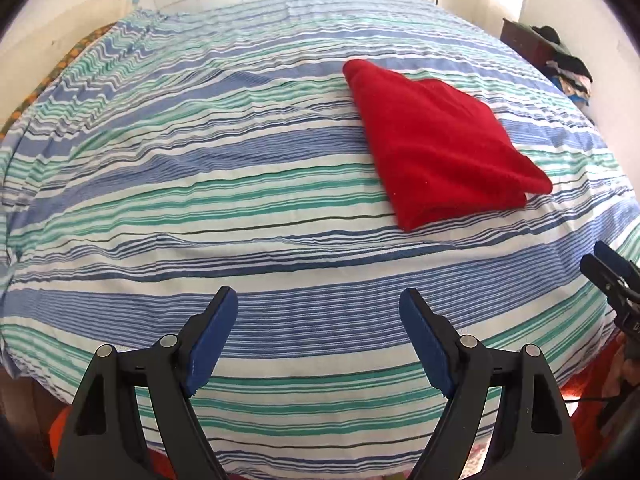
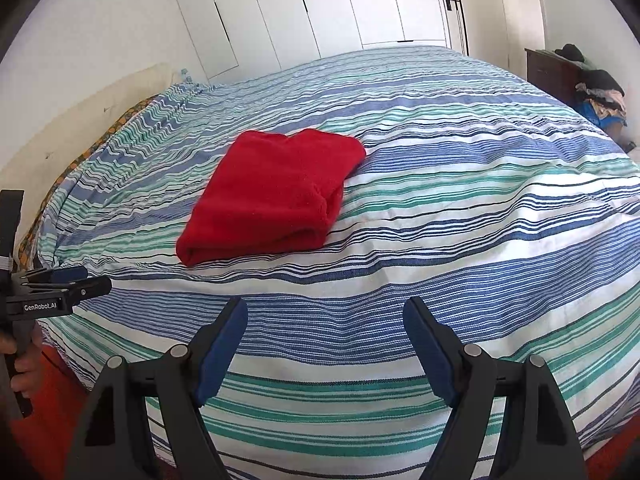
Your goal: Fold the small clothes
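A red cloth (image 2: 276, 194) lay folded in a thick, roughly square bundle on the bed (image 2: 460, 240), resting on the blue, green and white striped cover, about mid-bed and nearer the front edge than the far one. The left tool (image 1: 318, 336) hung over the near part of the bed with its blue-padded fingers (image 1: 212, 340) spread wide and nothing between them; the cloth sat ahead of it and to its right, well apart. The right tool (image 2: 326, 344) was likewise spread wide and empty, with the cloth ahead and to its left, clear of both pads. Each tool showed at the edge of the other's view, beside the bed's front edge. White wardrobe doors (image 2: 320, 4) stood beyond the bed, and a heap of clothes (image 2: 600, 96) lay on dark furniture at the far right
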Demonstrator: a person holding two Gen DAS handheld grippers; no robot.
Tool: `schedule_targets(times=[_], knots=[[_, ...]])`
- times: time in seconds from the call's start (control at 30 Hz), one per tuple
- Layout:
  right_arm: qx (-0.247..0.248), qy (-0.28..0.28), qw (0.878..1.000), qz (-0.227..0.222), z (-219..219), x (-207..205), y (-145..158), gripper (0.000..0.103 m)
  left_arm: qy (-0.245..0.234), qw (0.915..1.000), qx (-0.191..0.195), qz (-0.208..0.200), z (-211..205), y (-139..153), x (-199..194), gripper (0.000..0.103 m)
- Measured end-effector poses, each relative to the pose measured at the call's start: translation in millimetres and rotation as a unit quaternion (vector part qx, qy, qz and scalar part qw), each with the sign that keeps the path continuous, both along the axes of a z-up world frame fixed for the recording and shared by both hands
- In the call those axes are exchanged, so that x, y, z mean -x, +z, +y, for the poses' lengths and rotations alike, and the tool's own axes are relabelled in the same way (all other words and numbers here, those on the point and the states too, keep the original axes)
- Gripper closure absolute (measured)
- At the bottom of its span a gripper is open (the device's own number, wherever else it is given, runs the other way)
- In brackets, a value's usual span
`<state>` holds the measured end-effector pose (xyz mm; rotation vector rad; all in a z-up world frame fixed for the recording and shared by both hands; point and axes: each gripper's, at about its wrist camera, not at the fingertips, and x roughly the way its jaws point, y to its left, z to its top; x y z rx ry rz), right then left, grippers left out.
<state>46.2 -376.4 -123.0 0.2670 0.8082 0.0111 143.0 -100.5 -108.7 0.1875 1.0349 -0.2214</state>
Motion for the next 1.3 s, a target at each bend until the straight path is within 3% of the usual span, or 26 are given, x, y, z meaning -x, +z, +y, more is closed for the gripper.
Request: schedule_targets(times=[0.2, 0.47, 0.57, 0.63, 0.7, 0.8, 0.9, 0.93, 0.97, 1.0, 1.03, 1.07, 1.17, 1.3], knots=[[-0.002, 0.016, 1.000, 0.011, 5.5, 0.3, -8.0, 0.023, 0.009, 0.9995, 0.004, 0.031, 9.6, -19.4, 0.1, 0.018], [-0.107, 0.001, 0.994, 0.005, -30.5, -21.0, 2.5, 0.023, 0.022, 0.9858, 0.132, 0.102, 26.7, -31.8, -26.2, 0.019], [-0.170, -0.005, 0.985, 0.017, -55.9, -50.5, 1.6, 0.021, 0.016, 0.9746, 0.190, 0.117, 17.2, -26.8, -53.1, 0.018], [-0.212, -0.002, 0.977, 0.027, -70.8, -77.9, -2.9, 0.021, 0.004, 0.9703, 0.210, 0.120, 2.5, -26.3, -76.3, 0.012], [-0.245, 0.005, 0.969, 0.040, -80.1, -109.0, -10.9, 0.020, -0.005, 0.9672, 0.215, 0.135, -15.1, -33.3, -102.6, 0.012], [-0.284, 0.035, 0.955, 0.072, -79.0, -154.7, -32.1, 0.020, -0.012, 0.9561, 0.230, 0.181, -42.7, -57.1, -134.7, 0.012], [-0.331, 0.065, 0.933, 0.127, -61.6, -189.0, -65.5, 0.021, -0.012, 0.9581, 0.203, 0.202, -66.5, -74.8, -151.0, 0.012], [-0.333, 0.073, 0.928, 0.147, -52.5, -196.4, -74.9, 0.022, -0.018, 0.9587, 0.201, 0.201, -71.0, -74.0, -153.3, 0.014], [-0.317, 0.079, 0.933, 0.155, -44.2, -200.8, -76.7, 0.024, -0.024, 0.9568, 0.209, 0.201, -73.9, -71.4, -154.8, 0.024], [-0.305, 0.095, 0.934, 0.157, -35.7, -205.0, -75.0, 0.046, -0.035, 0.9499, 0.221, 0.218, -76.8, -69.9, -157.3, 0.067], [-0.309, 0.117, 0.929, 0.169, -27.4, -209.5, -75.3, 0.063, -0.038, 0.9464, 0.218, 0.235, -78.6, -68.6, -160.8, 0.077], [-0.304, 0.125, 0.926, 0.186, -20.9, -212.5, -76.6, 0.079, -0.043, 0.9474, 0.213, 0.234, -78.7, -62.2, -162.4, 0.080], [-0.268, 0.132, 0.937, 0.180, -11.2, -220.8, -57.7, 0.080, -0.064, 0.9515, 0.217, 0.208, -75.4, -26.8, -170.5, 0.082], [-0.234, 0.152, 0.955, 0.104, 0.4, -243.1, 8.5, 0.080, -0.061, 0.9554, 0.249, 0.147, -63.0, 35.6, -197.2, 0.082]])
